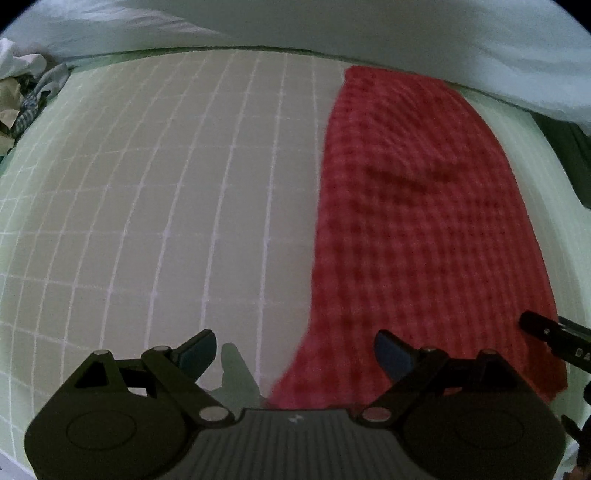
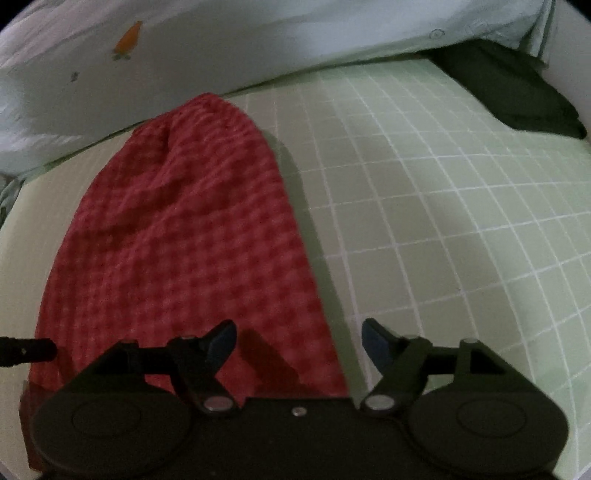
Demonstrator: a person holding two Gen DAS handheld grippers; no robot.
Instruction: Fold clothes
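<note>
Pale green, with a grid of white lines, the mat (image 1: 155,206) covers the work surface in both views. At its far edge lies a light bedsheet (image 1: 369,29); in the right wrist view this sheet carries a small orange print (image 2: 128,38). A heap of mixed clothes (image 1: 22,92) sits at the far left corner, and a dark folded cloth (image 2: 517,92) at the far right corner.

The left gripper (image 1: 295,350) has its jaws wide apart and holds nothing. Its right finger (image 1: 393,354) hangs over the near edge of the red cloth (image 1: 424,221), its left finger over bare mat. The right gripper (image 2: 298,341) is also wide apart and empty, with its left finger (image 2: 221,341) over the cloth and its right finger over the mat. Whether the fingers touch the fabric cannot be told.

Bare mat stretches wide on both sides of the cloth.

The red cloth has a small checked, waffle-like pattern. It lies flat as a long strip, running from the near edge to the bedsheet, with some soft wrinkles in the middle.
</note>
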